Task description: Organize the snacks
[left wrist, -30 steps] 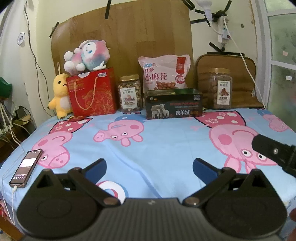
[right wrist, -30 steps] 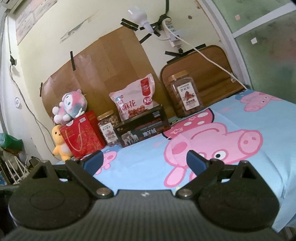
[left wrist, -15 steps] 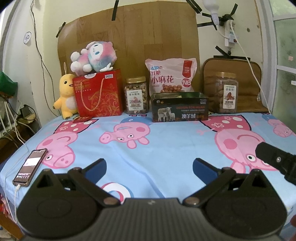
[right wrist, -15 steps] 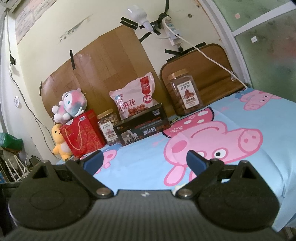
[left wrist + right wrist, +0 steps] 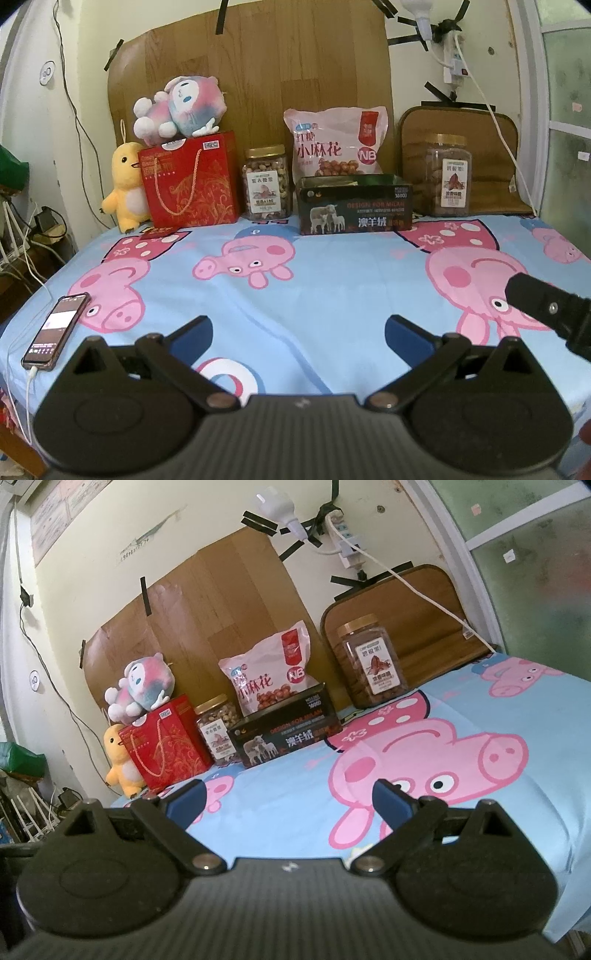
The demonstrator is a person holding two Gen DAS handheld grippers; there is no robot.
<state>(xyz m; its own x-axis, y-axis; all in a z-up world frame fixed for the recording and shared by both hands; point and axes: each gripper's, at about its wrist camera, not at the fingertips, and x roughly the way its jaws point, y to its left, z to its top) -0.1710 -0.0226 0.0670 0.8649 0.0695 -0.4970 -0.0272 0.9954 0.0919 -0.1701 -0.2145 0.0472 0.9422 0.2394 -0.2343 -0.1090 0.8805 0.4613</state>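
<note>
Hovering over pig-print blue bedsheet (image 5: 332,280): left gripper (image 5: 298,326), right gripper (image 5: 287,794), both spread apart, empty; dark rectangular sheep-print box (image 5: 355,210) far ahead.

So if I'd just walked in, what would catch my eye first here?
Probably the blue pig-print sheet covering the whole surface, then the row along the back wall: a red gift bag with a pink plush on top, a pink snack bag behind a dark open box, and two nut jars.
</note>
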